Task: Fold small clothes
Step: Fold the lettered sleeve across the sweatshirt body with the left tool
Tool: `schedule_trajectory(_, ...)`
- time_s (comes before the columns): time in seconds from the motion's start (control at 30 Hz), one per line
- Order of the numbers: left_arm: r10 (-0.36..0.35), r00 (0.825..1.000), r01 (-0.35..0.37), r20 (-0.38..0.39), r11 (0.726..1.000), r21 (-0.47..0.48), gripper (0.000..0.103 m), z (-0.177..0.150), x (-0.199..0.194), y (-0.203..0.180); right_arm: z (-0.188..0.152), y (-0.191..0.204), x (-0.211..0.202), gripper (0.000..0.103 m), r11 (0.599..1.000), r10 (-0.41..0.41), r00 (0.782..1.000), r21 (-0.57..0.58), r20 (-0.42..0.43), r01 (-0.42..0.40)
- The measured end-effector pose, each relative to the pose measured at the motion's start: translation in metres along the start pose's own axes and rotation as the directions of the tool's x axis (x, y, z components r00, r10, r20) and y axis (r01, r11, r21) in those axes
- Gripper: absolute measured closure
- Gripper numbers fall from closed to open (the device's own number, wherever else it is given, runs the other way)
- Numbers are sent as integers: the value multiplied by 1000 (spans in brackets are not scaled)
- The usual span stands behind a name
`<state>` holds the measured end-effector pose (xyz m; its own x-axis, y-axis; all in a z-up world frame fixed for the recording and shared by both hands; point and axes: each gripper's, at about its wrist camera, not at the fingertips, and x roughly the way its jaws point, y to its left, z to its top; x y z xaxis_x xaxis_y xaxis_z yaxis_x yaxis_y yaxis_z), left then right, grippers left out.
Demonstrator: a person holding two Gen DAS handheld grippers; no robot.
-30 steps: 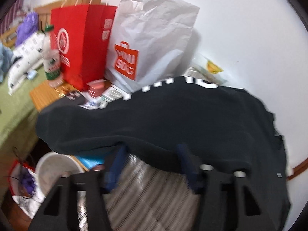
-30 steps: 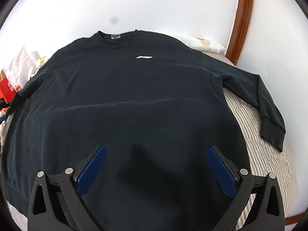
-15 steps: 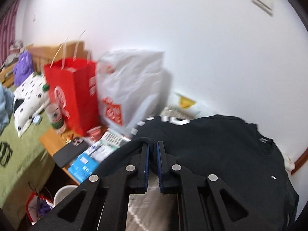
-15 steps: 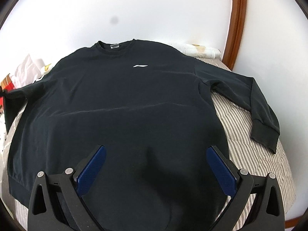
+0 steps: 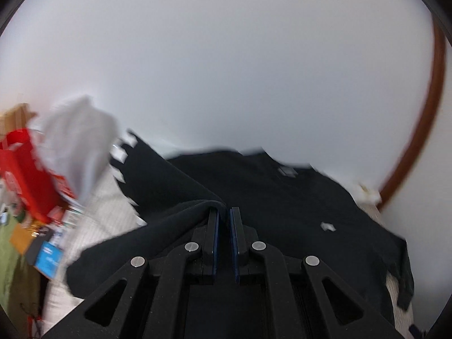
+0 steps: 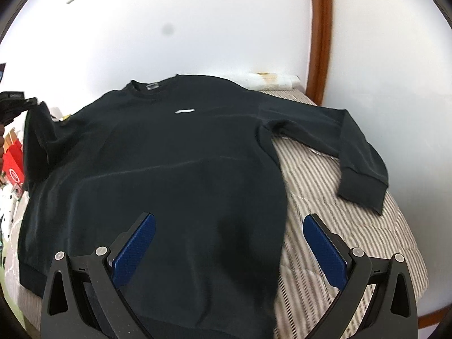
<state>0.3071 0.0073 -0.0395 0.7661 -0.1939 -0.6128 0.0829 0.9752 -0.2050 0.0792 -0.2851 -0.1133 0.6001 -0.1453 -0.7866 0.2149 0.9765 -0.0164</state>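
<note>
both views are bright and evenly lit, with the white wall [image 6: 226, 28] washed out to a soft glow. the left wrist view is smeared by motion: the red bag [image 5: 25, 175] and the white bag [image 5: 79, 144] beside it are streaked, and the sweatshirt [image 5: 282, 197] edge looks jagged. the right wrist view is sharper (only a dark smudge spots the wall). the sweatshirt [image 6: 175, 169] is so dark its folds barely show. both pictures bulge, curving the wooden frame [image 6: 319, 36], with black corners.
</note>
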Motion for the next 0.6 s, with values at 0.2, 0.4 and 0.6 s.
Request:
schedule_trajectory(0.2,-38,987,50,-157,996,72,95,-43,46,-40,-11,-11,3,1,999,-31,999,-8,-29,31)
schedule_trajectory(0.4,-107,975,109,-193,994,-2,81,-69,34,-13,-9,-2,8,1,999,-40,999,-38,-37,38)
schedule_trajectory(0.6,-38,995,30,-96,996,-85,38,-97,-14,69,-3,24,14,1,997,-10,999,-80,-42,6)
